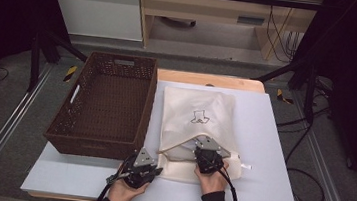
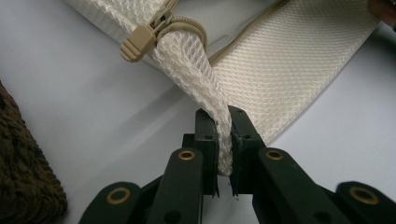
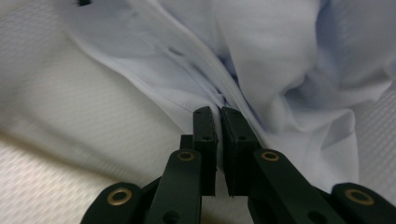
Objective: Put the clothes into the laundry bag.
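Left tool [image 2: 224, 154] clenches the mesh bag [image 1: 197, 117] corner; right tool [image 3: 219, 140] pinches the shirt [image 3: 280, 70] inside.

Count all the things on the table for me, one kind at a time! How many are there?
Brown basket: 1
White mesh bag: 1
Light blue cloth, inside the bag: 1
Black grippers, left gripper and right gripper: 2
Total: 5

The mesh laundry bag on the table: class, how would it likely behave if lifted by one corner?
The mesh laundry bag is probably floppy: its corner bends limply into the left gripper. Likely light, being thin netting. The pale shirt inside might slide toward its open zip.
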{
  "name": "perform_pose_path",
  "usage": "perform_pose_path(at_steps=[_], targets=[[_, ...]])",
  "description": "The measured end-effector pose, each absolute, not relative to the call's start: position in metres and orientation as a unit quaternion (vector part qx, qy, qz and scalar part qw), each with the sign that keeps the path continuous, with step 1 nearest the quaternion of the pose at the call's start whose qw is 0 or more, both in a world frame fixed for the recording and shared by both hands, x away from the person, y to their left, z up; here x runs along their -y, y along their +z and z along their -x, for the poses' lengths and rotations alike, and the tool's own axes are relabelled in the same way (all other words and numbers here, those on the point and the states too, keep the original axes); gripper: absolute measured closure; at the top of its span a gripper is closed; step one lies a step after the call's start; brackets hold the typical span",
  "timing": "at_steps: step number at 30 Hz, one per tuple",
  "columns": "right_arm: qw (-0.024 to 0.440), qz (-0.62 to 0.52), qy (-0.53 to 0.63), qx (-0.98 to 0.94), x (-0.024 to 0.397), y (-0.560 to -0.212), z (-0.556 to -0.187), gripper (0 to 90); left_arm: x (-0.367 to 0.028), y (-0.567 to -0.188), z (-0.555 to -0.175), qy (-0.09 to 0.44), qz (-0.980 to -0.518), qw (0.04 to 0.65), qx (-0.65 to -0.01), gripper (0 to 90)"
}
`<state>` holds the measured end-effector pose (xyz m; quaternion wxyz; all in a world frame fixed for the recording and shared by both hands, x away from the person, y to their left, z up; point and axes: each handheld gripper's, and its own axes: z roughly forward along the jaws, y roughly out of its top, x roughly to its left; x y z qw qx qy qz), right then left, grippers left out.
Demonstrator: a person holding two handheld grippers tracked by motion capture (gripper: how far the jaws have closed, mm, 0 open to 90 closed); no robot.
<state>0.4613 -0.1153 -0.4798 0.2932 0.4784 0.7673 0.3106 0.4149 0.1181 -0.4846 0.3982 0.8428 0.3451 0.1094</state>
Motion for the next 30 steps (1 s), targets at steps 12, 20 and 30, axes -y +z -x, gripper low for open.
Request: perform_pose_path(at_steps=[12, 20, 30], targets=[[0.315, -0.481, 0.333, -0.747, 0.121, -0.485, -0.483, 82.7, -0.118, -0.484, -0.416, 0.106, -0.841, 0.399, -0.349, 83.0], [0.272, -0.453, 0.383, -0.758, 0.140, -0.467, -0.446, 71.3, -0.118, -0.480, -0.417, 0.105, -0.840, 0.396, -0.356, 76.5], [0.301, -0.447, 0.443, -0.716, 0.177, -0.417, -0.412, 62.6, -0.120, -0.471, -0.419, 0.107, -0.832, 0.404, -0.366, 62.8]])
